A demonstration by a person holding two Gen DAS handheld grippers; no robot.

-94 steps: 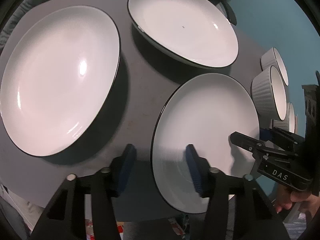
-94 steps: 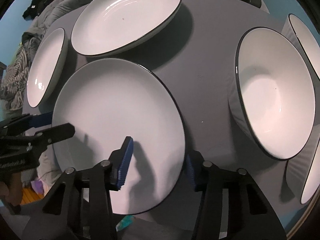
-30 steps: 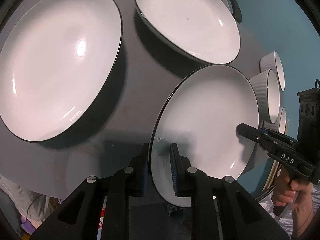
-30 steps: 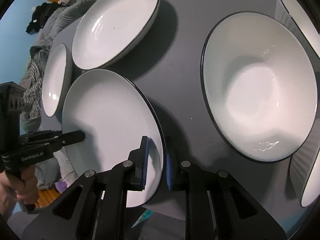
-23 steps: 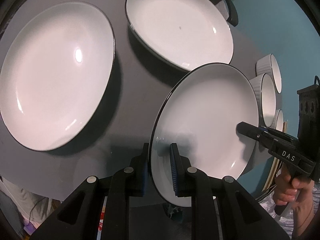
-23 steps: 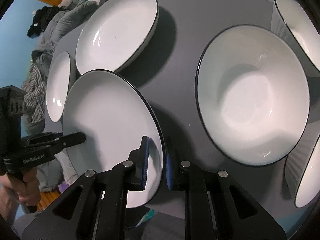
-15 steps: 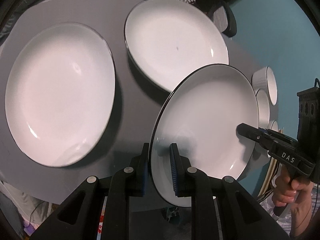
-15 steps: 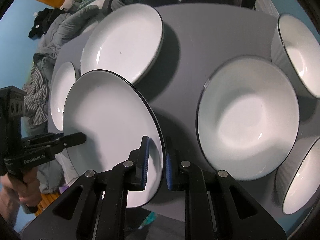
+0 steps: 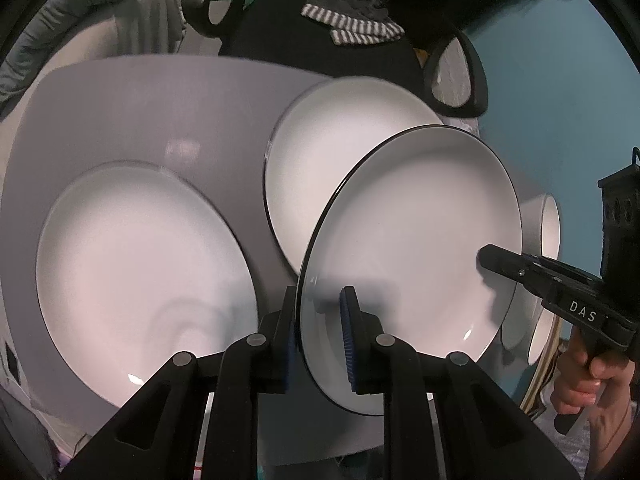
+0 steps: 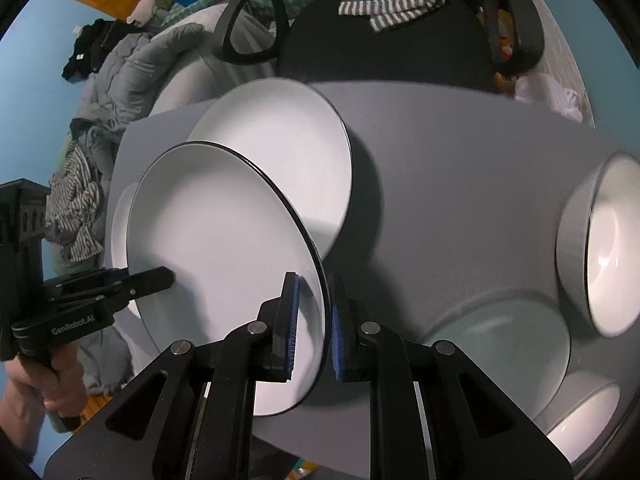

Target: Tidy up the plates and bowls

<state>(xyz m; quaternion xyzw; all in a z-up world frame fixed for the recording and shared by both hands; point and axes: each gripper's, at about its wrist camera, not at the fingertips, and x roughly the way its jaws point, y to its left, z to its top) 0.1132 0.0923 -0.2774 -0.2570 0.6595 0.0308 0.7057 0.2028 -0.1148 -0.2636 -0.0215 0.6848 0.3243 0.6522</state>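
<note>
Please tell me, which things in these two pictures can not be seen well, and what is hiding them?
- Left wrist view: the small bowls at the right are mostly behind the lifted plate.
- Left wrist view: the far plate is partly covered by it.
- Right wrist view: the bowls at the right are blurred and cut by the edge.
- Right wrist view: the left plate shows only a sliver.

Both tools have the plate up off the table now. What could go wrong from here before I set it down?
1. The left tool and right tool each pinch only the thin rim of the white black-edged plate; uneven pull might let it slip or twist.
2. Another white plate lies close beneath on the grey table, so a careless descent may knock rims.
3. The white ribbed bowls sit near the right tool's path.
</note>
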